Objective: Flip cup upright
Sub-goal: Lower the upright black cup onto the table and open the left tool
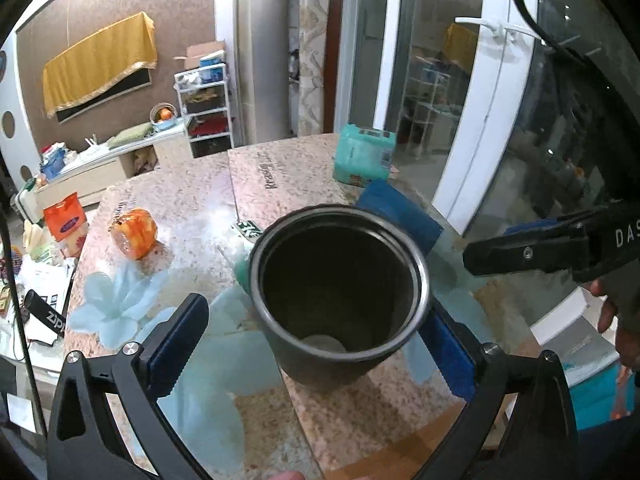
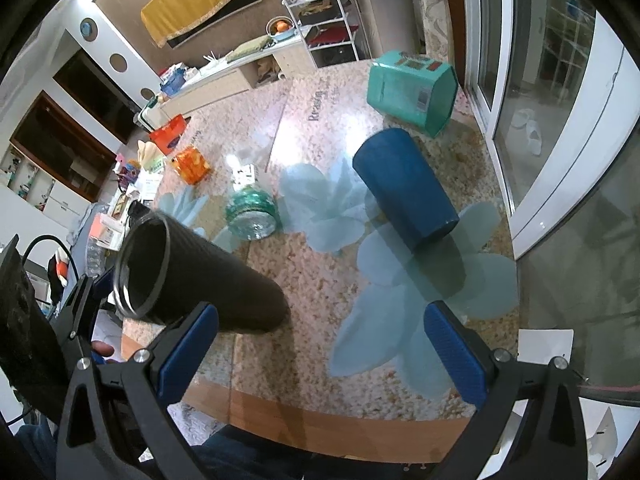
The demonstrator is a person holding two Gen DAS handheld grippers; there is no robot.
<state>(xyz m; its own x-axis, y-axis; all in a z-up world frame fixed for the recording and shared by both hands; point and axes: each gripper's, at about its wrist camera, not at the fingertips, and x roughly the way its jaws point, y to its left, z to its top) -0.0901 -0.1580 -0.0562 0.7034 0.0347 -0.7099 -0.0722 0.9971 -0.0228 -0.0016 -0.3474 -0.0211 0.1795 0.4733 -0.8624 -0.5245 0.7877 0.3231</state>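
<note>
The dark ribbed cup (image 1: pixel 340 300) with a steel rim stands on its base on the table, mouth up, leaning toward my left gripper; it also shows in the right wrist view (image 2: pixel 200 276). My left gripper (image 1: pixel 320 352) is open, its blue pads on either side of the cup; the right pad (image 1: pixel 444 356) is close to the cup wall, the left pad (image 1: pixel 176 344) is apart from it. My right gripper (image 2: pixel 320 352) is open and empty, to the right of the cup above the table's near edge; it shows in the left wrist view (image 1: pixel 532 254).
A blue cylinder (image 2: pixel 404 192) lies on its side behind. A teal box (image 2: pixel 412 90), a green glass jar (image 2: pixel 252 212) and an orange jar (image 2: pixel 192 164) are on the patterned table (image 2: pixel 352 360). A glass door is at the right.
</note>
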